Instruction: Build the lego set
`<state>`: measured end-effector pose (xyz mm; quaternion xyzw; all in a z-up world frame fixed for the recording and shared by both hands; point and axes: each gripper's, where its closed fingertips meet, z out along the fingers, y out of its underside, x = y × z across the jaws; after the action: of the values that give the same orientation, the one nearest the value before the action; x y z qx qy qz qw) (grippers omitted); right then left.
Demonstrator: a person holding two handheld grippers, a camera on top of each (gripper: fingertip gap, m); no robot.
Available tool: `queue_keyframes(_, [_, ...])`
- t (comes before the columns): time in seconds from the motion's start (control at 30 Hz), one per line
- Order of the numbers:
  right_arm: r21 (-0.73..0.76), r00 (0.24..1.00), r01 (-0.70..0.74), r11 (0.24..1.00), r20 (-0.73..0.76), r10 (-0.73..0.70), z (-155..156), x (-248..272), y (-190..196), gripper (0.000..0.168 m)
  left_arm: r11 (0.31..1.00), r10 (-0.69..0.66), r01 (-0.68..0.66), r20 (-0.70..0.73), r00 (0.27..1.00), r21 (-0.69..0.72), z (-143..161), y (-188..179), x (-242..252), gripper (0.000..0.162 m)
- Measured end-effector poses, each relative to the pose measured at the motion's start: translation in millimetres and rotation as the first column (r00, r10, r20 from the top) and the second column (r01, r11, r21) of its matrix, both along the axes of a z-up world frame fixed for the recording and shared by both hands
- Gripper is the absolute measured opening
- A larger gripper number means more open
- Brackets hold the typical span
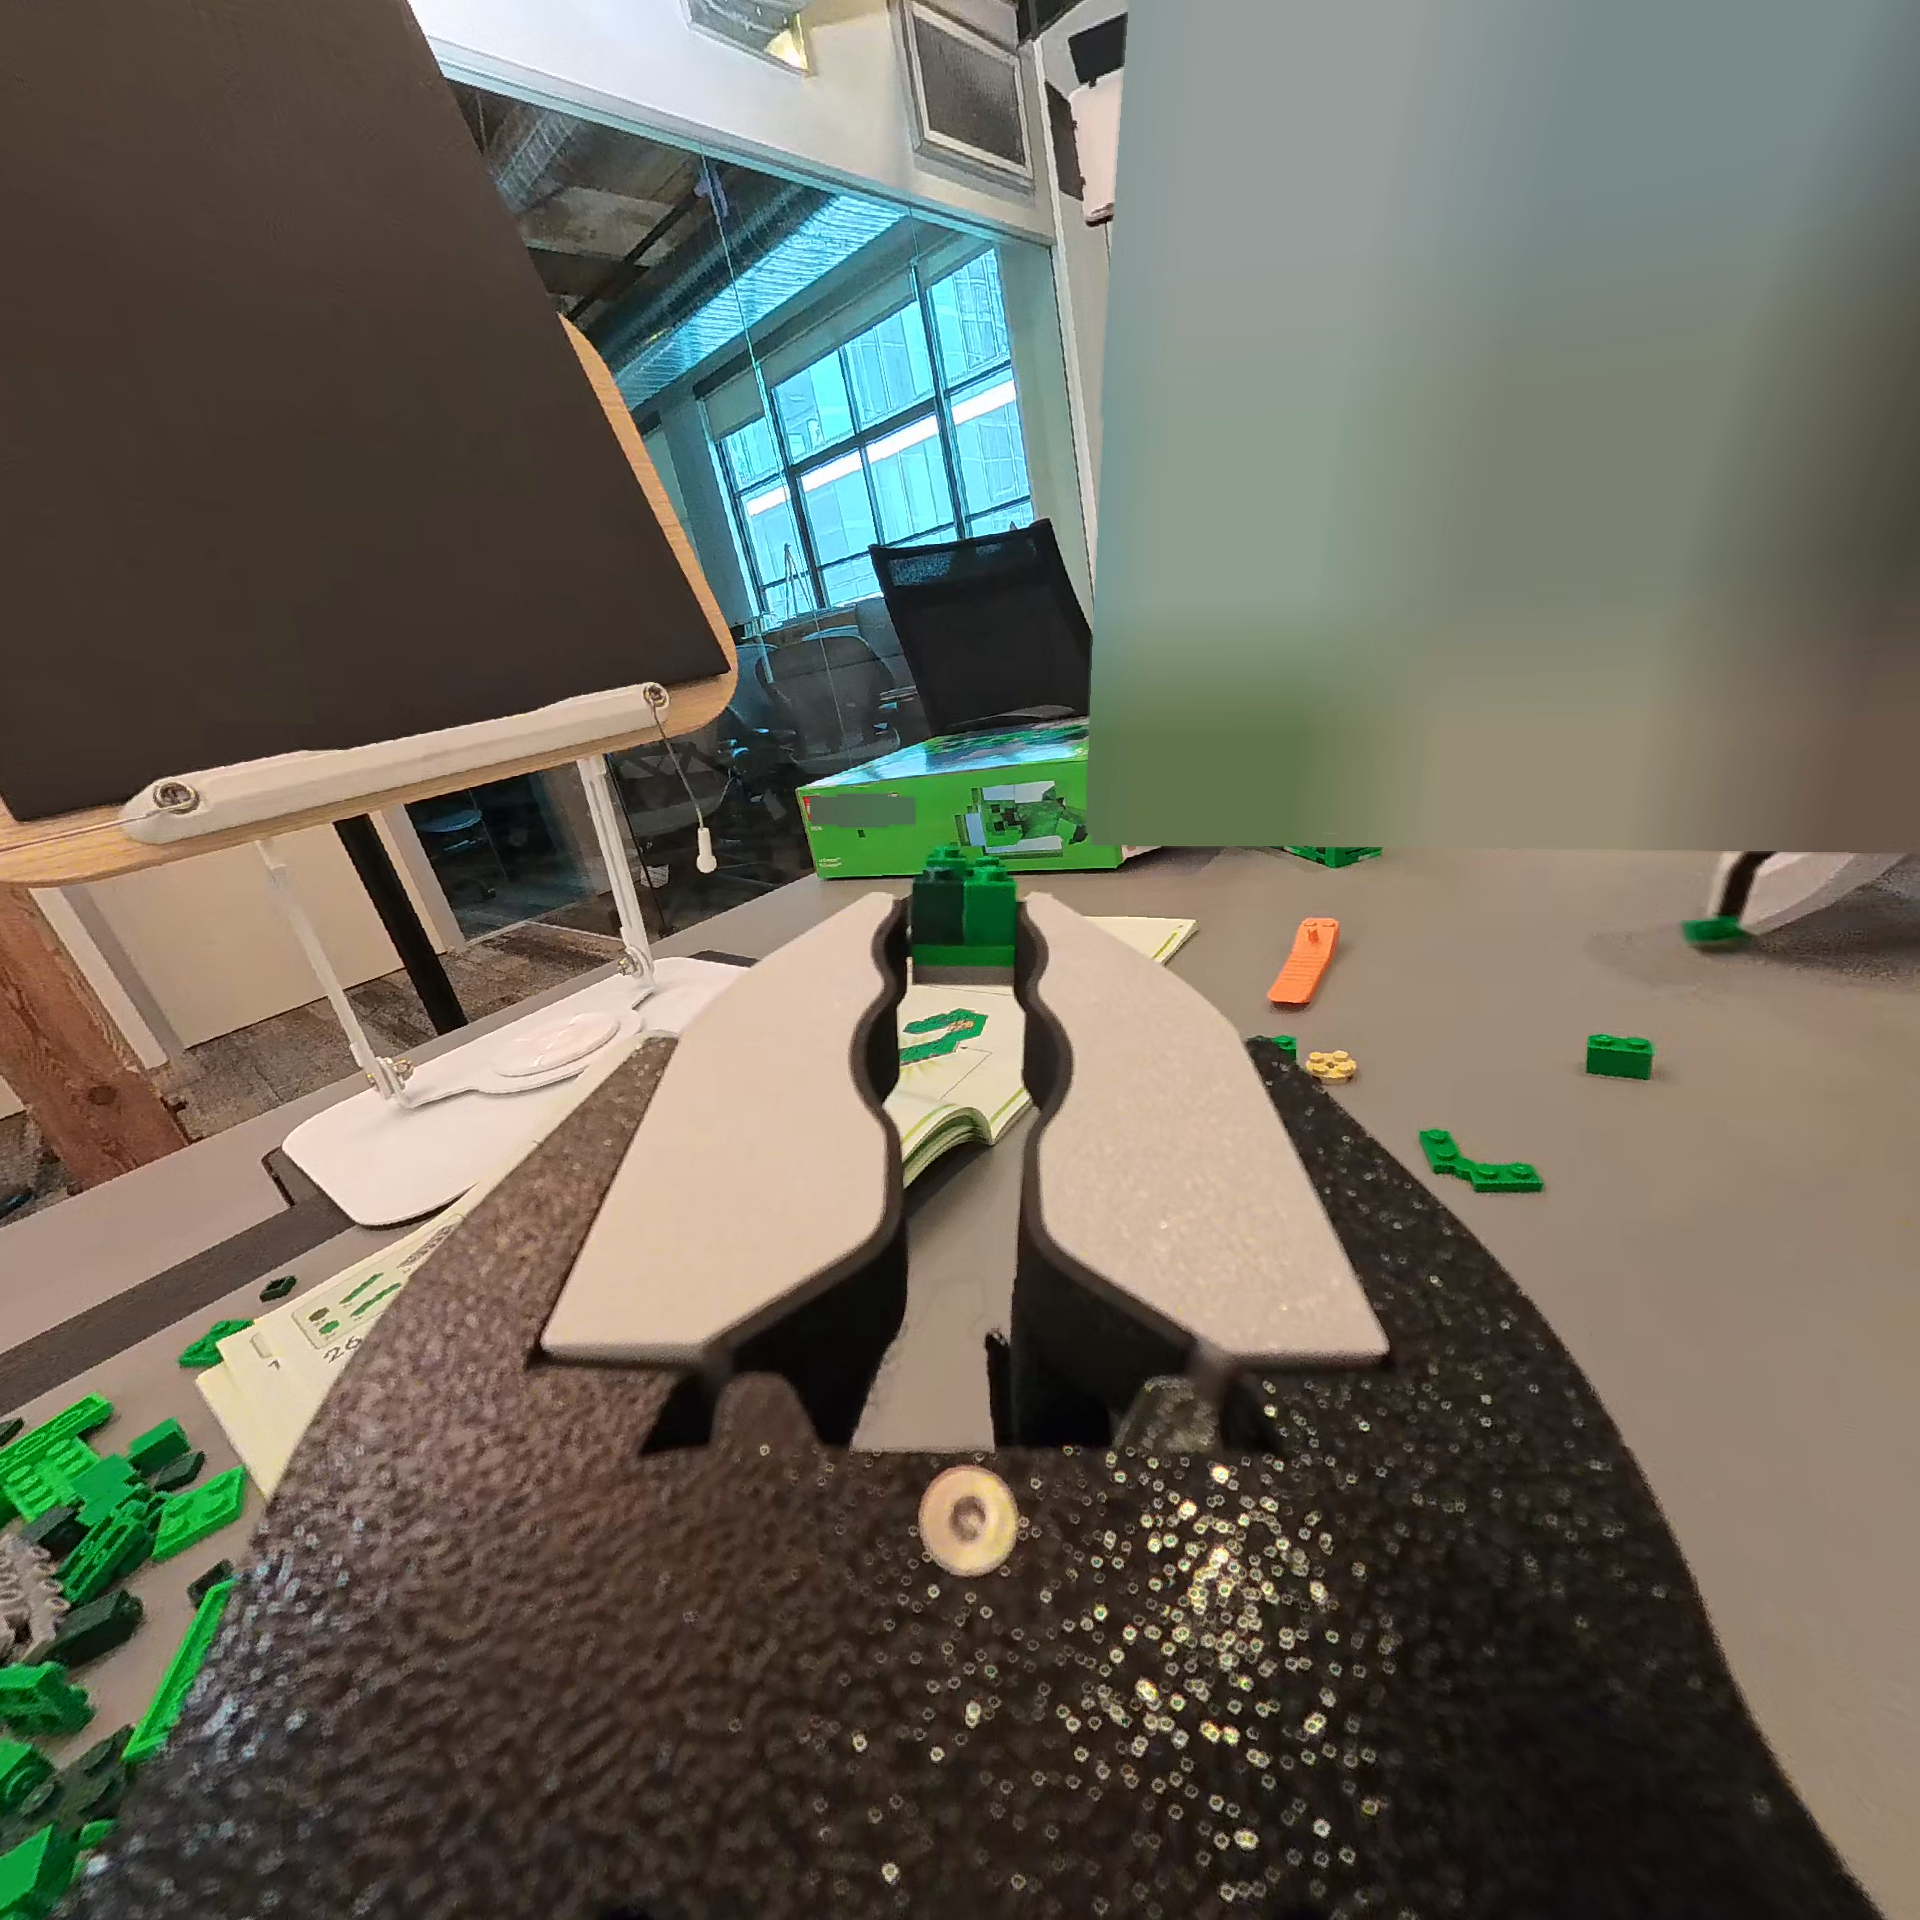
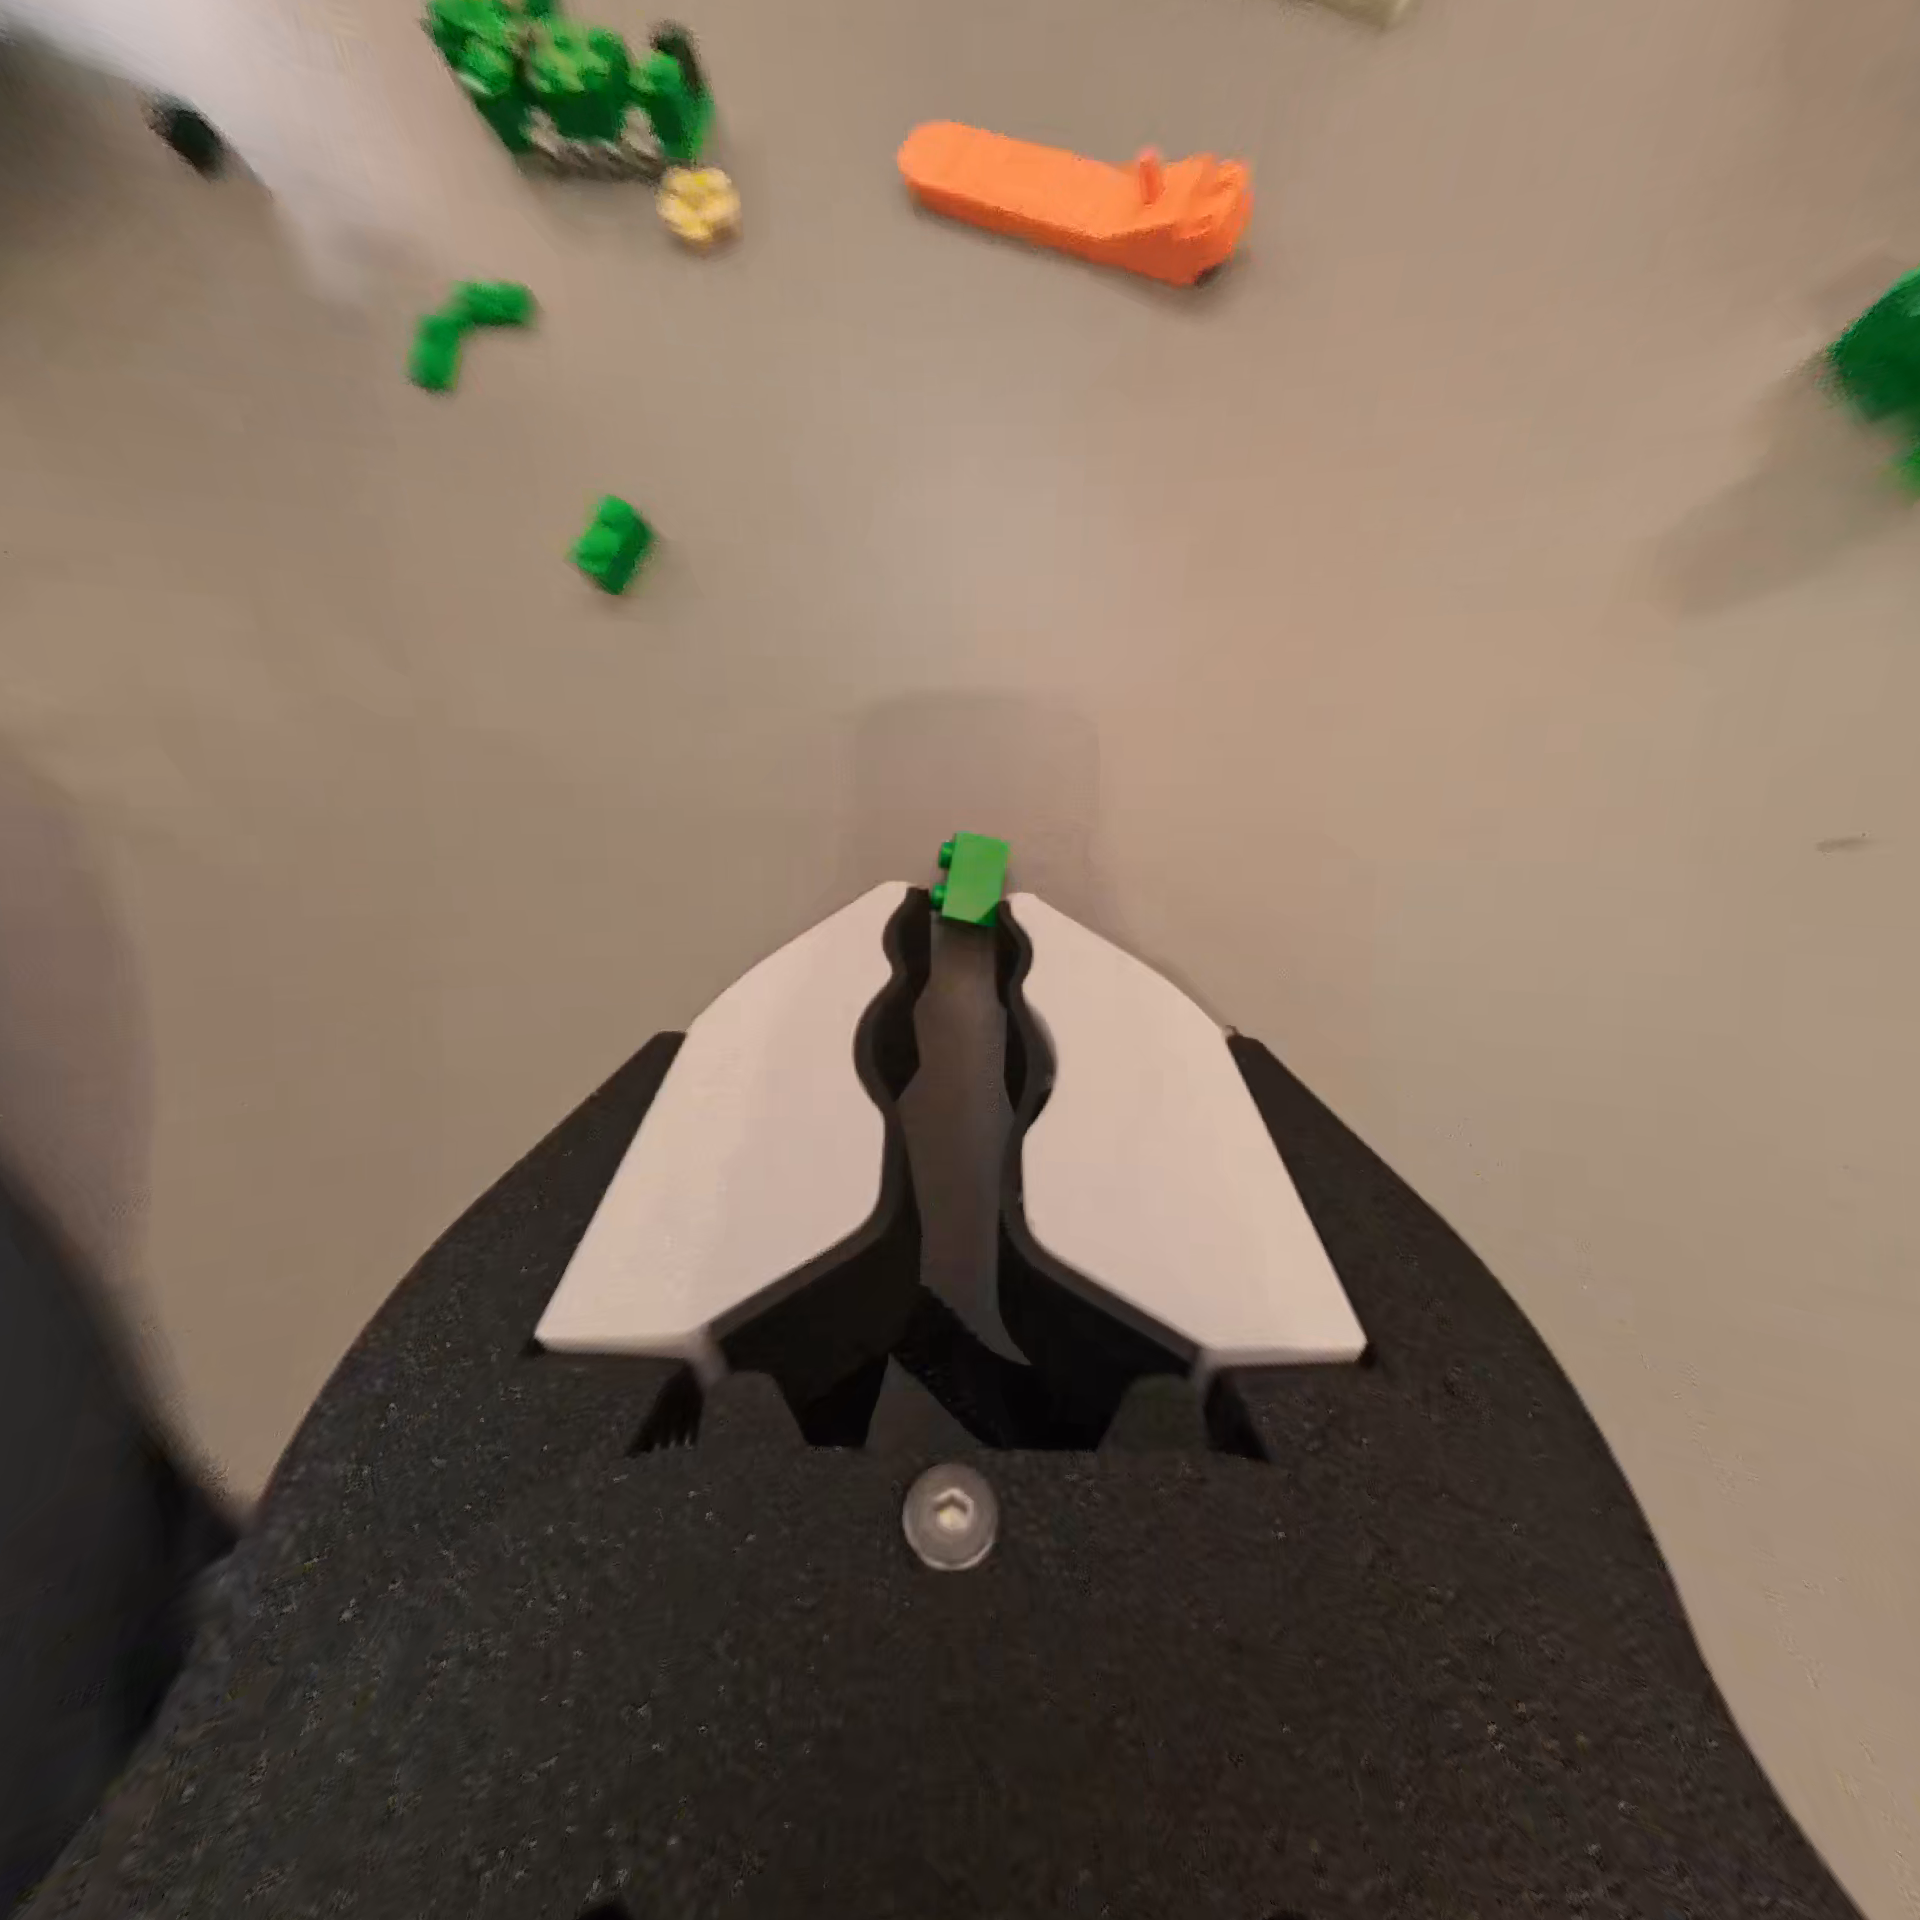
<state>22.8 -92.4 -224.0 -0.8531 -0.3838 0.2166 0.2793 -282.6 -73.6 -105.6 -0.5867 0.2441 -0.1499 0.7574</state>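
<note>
Holding: the left gripper (image 1: 964, 935) is clamped on a small stacked assembly (image 1: 962, 914) of dark and bright green bricks over a grey layer, raised above the grey table (image 1: 1455, 1351).
Right tongs: the right gripper (image 2: 971, 902) is pinched on a single small green brick (image 2: 975, 878), studs facing left, lifted clear of the tabletop.
Loose parts, left view: a pile of green pieces (image 1: 73, 1538) sits at the lower left beside a sheet of instructions (image 1: 312, 1340); a green brick (image 1: 1619, 1057), a green angled plate (image 1: 1481, 1164) and a tan round piece (image 1: 1332, 1065) lie apart to the right.
Reference: an open instruction booklet (image 1: 961, 1081) lies under the raised assembly, with the green set box (image 1: 956, 800) behind it.
Tool: an orange brick separator (image 2: 1081, 213) lies unused on the table.
Right view, far edge: another green cluster (image 2: 577, 88) is too blurred to say whether it is built or loose.
Progress: judged early; only a few bricks are joined, while many pieces remain unplaced.
Step in hand: probably bringing the small brick to the held stack; the two are not yet together.
Left to do: seat this brick, then work through the remaining pile.
</note>
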Motion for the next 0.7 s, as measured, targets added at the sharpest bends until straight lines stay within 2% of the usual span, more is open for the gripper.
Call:
queue_keyframes(0.07, [-0.254,0.994,-0.031,0.967,-0.113,0.002,1.9,-10.5,-19.1,0.011,1.0,-0.002,0.002,0.0,1.0,0.0,-0.1,0.0,0.3,0.018])
queue_keyframes(0.13, [-0.47,0.981,-0.065,0.88,-0.19,-0.028,5.9,-18.6,-38.5,0.011,1.0,-0.002,0.002,-0.001,1.0,0.0,0.0,-0.1,0.4,0.018])
queue_keyframes(0.23, [-0.654,0.981,-0.079,0.752,-0.187,-0.059,6.7,-21.5,-58.6,0.011,1.0,-0.005,0.005,0.003,1.0,0.0,0.1,-0.1,0.6,0.018])
queue_keyframes(0.37, [-0.778,0.98,-0.041,0.626,-0.154,-0.128,4.4,-22.4,-65.6,0.012,1.0,-0.008,0.008,0.002,1.0,0.0,0.3,-0.5,1.2,0.018])
queue_keyframes(0.43, [-0.809,0.979,-0.038,0.587,-0.146,-0.139,2.8,-21.0,-65.4,0.012,1.0,-0.009,0.009,0.002,1.0,0.001,0.4,-0.7,1.2,0.018])
queue_keyframes(0.5, [-0.819,0.979,-0.036,0.573,-0.145,-0.146,3.0,-20.2,-63.7,0.012,1.0,-0.009,0.009,0.002,1.0,0.001,0.4,-0.7,1.2,0.018])
queue_keyframes(0.7, [-0.791,0.986,0.011,0.611,-0.095,-0.14,4.3,-11.8,-57.7,0.017,1.0,-0.012,0.012,0.005,1.0,0.002,0.9,-0.9,1.2,0.018])
